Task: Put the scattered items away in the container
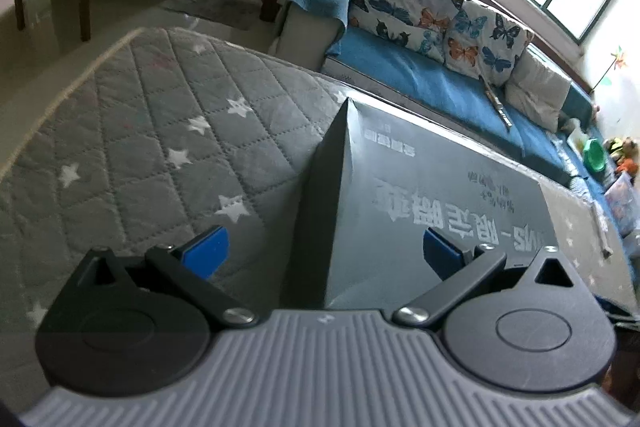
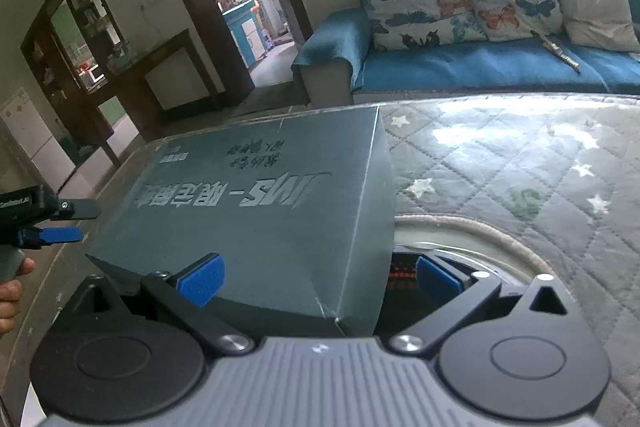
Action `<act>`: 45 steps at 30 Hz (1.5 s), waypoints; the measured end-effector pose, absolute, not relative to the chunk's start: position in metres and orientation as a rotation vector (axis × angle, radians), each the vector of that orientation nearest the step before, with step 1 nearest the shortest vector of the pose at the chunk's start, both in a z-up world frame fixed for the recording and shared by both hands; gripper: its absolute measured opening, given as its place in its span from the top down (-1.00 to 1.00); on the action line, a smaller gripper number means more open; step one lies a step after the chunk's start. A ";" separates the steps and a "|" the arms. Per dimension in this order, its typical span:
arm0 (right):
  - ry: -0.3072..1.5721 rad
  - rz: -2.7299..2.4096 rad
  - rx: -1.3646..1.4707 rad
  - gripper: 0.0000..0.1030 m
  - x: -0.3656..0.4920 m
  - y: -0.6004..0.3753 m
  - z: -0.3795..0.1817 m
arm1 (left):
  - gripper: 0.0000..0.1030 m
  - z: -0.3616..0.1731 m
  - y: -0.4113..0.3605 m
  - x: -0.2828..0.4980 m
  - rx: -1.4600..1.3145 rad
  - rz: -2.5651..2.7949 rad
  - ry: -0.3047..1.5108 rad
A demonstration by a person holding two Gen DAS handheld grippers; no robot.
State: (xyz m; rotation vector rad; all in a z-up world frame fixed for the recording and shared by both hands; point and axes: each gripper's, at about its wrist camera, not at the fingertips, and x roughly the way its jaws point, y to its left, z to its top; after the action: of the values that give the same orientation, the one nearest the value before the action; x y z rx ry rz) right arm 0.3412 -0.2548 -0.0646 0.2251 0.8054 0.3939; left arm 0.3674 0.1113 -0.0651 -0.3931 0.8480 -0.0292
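Note:
A large dark grey box (image 1: 420,187) with pale printed lettering lies on a quilted grey star-patterned mat (image 1: 140,147). My left gripper (image 1: 324,253) is open, its blue pads (image 1: 206,253) standing either side of the box's near corner without touching it. In the right wrist view the same box (image 2: 260,195) fills the middle, and my right gripper (image 2: 320,278) is open around its other near corner. Under that corner shows something dark with red dots (image 2: 400,273). My left gripper (image 2: 68,223) appears at the box's left end, held by a hand (image 2: 12,291).
The mat (image 2: 520,179) covers a rounded table whose rim (image 2: 480,227) curves in front of my right gripper. Behind stands a blue sofa (image 2: 480,67) with butterfly cushions (image 1: 420,11). Dark wooden furniture (image 2: 132,67) and a doorway lie to the left.

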 end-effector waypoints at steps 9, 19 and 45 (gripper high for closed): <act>0.840 0.454 0.283 -1.00 0.360 -0.252 -0.085 | -1.00 -0.095 0.115 0.387 -0.469 -0.062 0.909; 0.869 0.515 0.383 -1.00 0.371 -0.256 -0.104 | -1.00 -0.113 0.118 0.396 -0.553 -0.110 0.927; 0.780 0.545 0.378 -1.00 0.336 -0.257 -0.050 | -1.00 -0.048 0.101 0.361 -0.507 -0.152 0.826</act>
State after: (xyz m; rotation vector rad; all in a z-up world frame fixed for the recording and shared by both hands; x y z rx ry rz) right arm 0.3358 -0.2574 -0.0502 0.3783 0.7804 0.5450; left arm 0.3605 0.1010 -0.0477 -0.5074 0.8264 -0.1523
